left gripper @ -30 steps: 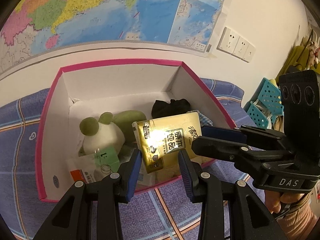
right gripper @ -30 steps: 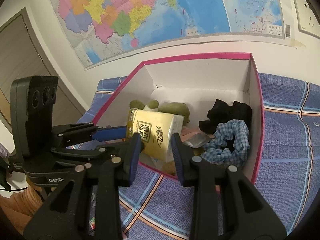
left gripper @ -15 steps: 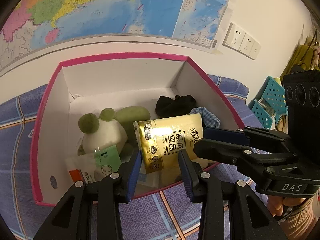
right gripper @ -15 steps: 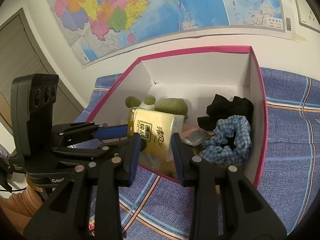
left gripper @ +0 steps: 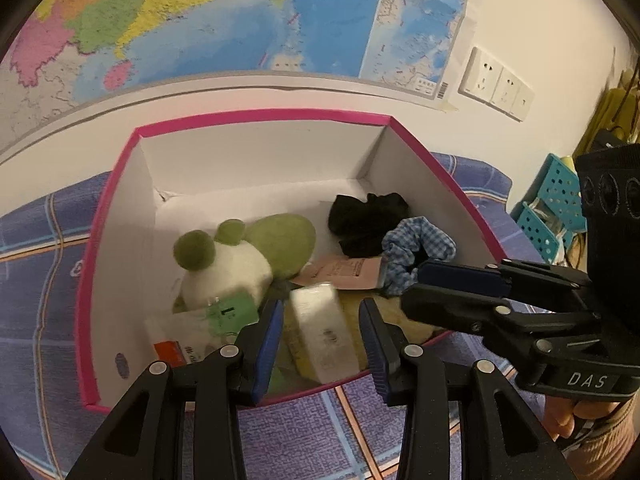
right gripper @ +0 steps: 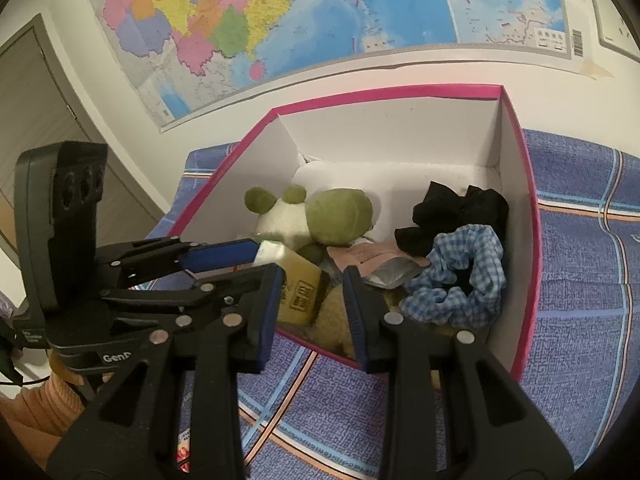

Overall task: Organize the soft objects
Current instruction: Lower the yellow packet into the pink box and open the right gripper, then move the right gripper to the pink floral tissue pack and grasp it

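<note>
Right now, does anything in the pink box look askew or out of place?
Yes. The yellow tissue pack stands tilted on end by the pink box's near wall, motion-blurred in the left wrist view. The left tool has just been opening, with the pack between its fingers but not pressed.

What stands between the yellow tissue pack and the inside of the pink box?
Nothing visible does: the tissue pack is already within the pink box, over a tan soft thing at its near wall.
</note>
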A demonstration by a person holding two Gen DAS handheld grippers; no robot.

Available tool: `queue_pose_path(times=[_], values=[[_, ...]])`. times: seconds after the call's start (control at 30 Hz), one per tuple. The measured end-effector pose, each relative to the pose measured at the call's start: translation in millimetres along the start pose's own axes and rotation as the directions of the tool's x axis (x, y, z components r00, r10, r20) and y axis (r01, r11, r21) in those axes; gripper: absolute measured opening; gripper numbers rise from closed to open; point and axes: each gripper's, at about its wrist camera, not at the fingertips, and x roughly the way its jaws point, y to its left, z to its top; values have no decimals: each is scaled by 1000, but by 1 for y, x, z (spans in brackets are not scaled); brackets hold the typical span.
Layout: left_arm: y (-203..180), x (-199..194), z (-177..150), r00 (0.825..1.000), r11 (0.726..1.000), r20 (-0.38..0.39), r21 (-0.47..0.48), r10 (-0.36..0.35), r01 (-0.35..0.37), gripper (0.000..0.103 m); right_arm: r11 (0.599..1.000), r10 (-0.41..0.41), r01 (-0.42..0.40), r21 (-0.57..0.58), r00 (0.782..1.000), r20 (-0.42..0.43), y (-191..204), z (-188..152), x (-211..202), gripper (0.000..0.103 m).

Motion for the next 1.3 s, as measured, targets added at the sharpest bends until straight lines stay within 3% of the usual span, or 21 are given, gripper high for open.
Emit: queue_pose_path(times=[0.27, 0.47, 0.67, 0.93, 1.1, 1.3], values=[[-1, -35, -18, 998, 999, 70, 32, 0, -3, 43, 1000, 15, -14, -13, 999, 46, 8, -13, -30, 35], [-5, -69, -52, 994, 996, 92, 76, -55, 48, 48, 992, 110, -107, -59, 993, 36, 25, -44, -56, 36], [-11, -67, -95, 997, 993, -10, 96, -72, 73, 49, 987, 143, -147, -66, 988, -64, 30, -88, -56, 36], [-5, -50, -147, 984, 995, -153, 28, -94, 100, 49, 981, 185, -192, -14, 961, -205, 30, -136, -37, 36], [-4, -50, -160, 974, 991, -184, 2, -134, 137, 49, 972, 231, -236, 11, 935, -270, 36, -156, -19, 36], [-10, -52, -171, 967, 985, -193, 11, -165, 170, 44, 961, 274, -276, 36, 917, -288, 42, -164, -5, 36]])
